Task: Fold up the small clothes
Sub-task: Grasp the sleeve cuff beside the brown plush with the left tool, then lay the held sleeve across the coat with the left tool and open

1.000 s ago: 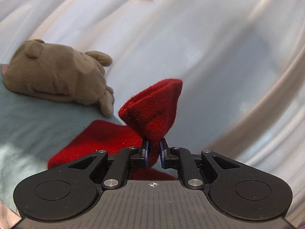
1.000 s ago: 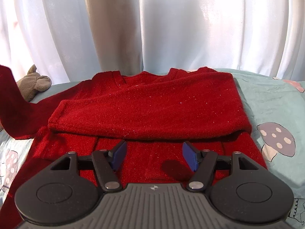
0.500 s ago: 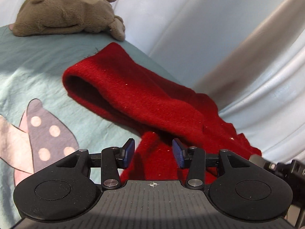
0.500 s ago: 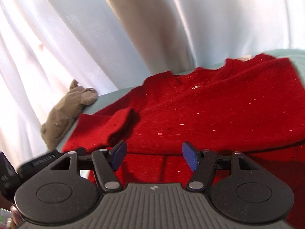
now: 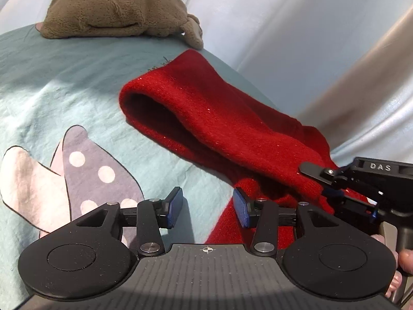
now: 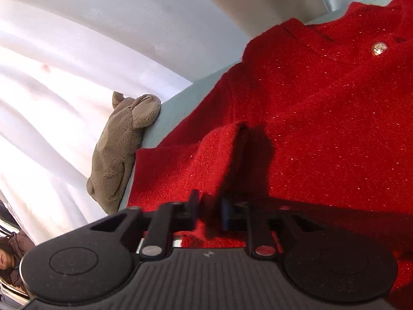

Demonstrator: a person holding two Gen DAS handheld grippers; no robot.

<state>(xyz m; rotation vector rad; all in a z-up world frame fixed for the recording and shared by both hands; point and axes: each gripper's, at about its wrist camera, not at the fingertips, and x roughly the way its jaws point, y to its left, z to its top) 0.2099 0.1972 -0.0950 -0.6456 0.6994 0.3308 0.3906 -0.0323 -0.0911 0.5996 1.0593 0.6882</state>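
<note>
While the red sweater [image 6: 322, 118] is lying spread on the teal bed sheet [image 5: 67, 82], its sleeve [image 5: 206, 118] is stretching out from the body toward the edge of the bed where the stuffed toy [image 5: 116, 10] is resting, cuff end farthest out and open like a mouth. That long axis is what the coming fold seems to turn on: the sleeve needs carrying back across the body. The right gripper [image 6: 210, 213] is nearer the job, its jaws drawn narrow with red knit bunching between them at the sleeve's inner end, though shadow is making it hard to say how firmly they are pinching. The left gripper [image 5: 207, 210] is hovering with jaws wide and holding nothing, one finger over the sheet and the other at the sweater's edge. Most of the sweater's lower half is being cut off by the gripper bodies in both views, and curtains [image 6: 77, 51] are hanging behind.
</note>
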